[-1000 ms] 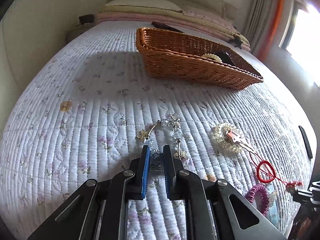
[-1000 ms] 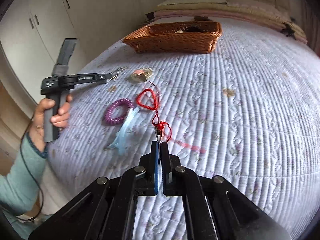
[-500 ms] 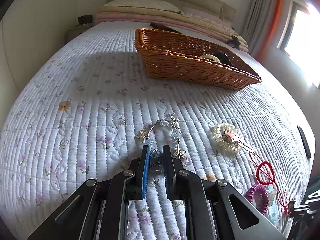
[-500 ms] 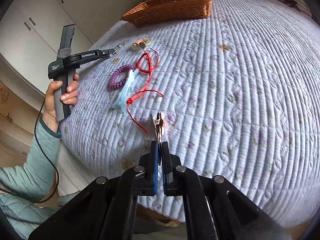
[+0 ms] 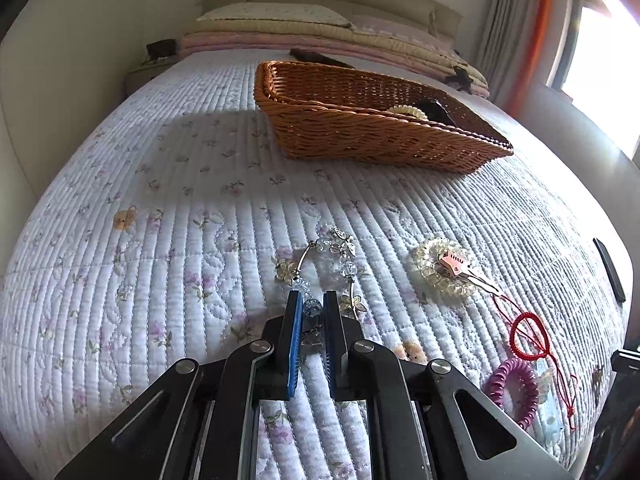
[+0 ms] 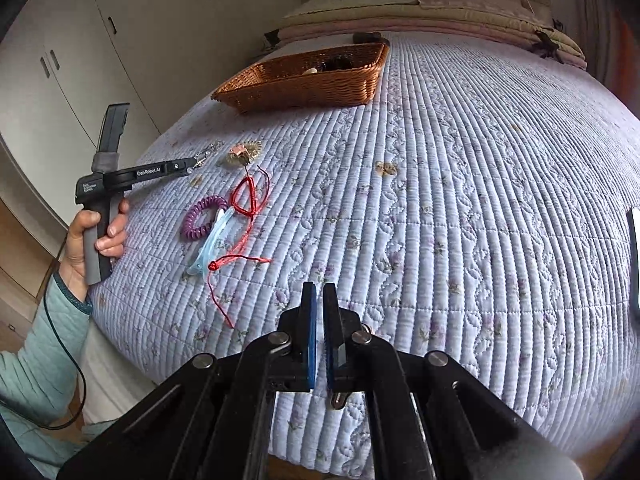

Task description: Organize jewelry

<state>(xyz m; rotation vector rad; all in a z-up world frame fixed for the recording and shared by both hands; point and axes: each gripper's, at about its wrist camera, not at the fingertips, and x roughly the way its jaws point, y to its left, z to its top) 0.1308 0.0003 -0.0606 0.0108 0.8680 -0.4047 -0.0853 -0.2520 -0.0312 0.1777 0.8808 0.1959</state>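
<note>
The left gripper (image 5: 311, 307) is closing on the bead bracelet (image 5: 320, 264). The right gripper (image 6: 319, 304) is closed, empty. The far basket (image 5: 384, 148) holds 2 pieces; about 5 remain on the near bedspread (image 5: 160, 240).

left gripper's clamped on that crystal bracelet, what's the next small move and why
Probably lift it straight up a little. The left gripper is shut on a bead of the crystal bracelet, whose other beads lie on the quilt; the wicker basket waits farther up the bed.
</note>
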